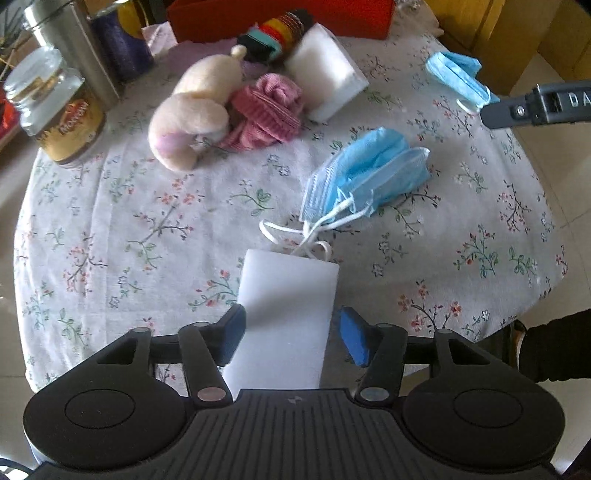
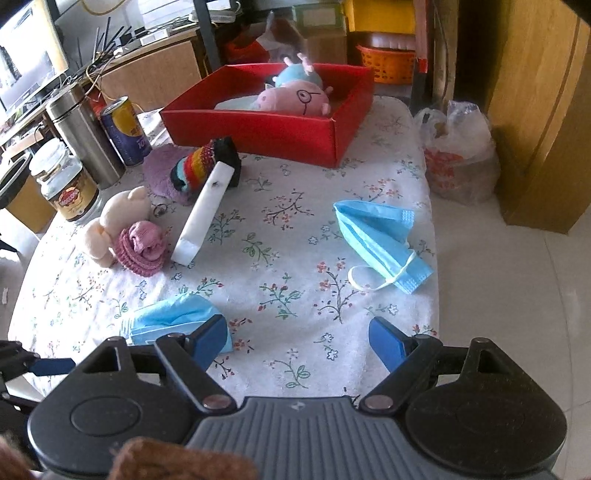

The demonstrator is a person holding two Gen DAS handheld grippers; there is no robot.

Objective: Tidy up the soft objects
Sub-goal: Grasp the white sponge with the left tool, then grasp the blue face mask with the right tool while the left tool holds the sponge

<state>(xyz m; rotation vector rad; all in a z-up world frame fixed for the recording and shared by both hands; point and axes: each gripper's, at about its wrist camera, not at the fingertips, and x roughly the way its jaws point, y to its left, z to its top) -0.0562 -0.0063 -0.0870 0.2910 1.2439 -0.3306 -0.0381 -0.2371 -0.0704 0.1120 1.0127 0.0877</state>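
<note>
My left gripper point(image 1: 293, 334) is open, its blue pads on either side of a white sponge block point(image 1: 286, 317) near the table's front edge. Beyond it lies a bundle of blue face masks point(image 1: 369, 173), then a pink knitted sock point(image 1: 266, 110), a cream plush toy point(image 1: 192, 118), a second white sponge point(image 1: 325, 70) and a striped sock point(image 1: 277, 33). My right gripper point(image 2: 299, 341) is open and empty above the tablecloth, between a blue mask bundle point(image 2: 173, 317) and another blue mask point(image 2: 376, 240). A red box point(image 2: 266, 129) at the back holds a pink pig plush point(image 2: 295, 96).
A coffee jar point(image 1: 55, 110), a steel flask point(image 1: 77, 48) and a purple can point(image 1: 122, 40) stand at the table's left edge point(image 2: 74, 192). A plastic bag point(image 2: 458, 155) and a wooden cabinet point(image 2: 535, 110) stand right of the table. The floral tablecloth point(image 1: 129, 229) covers the table.
</note>
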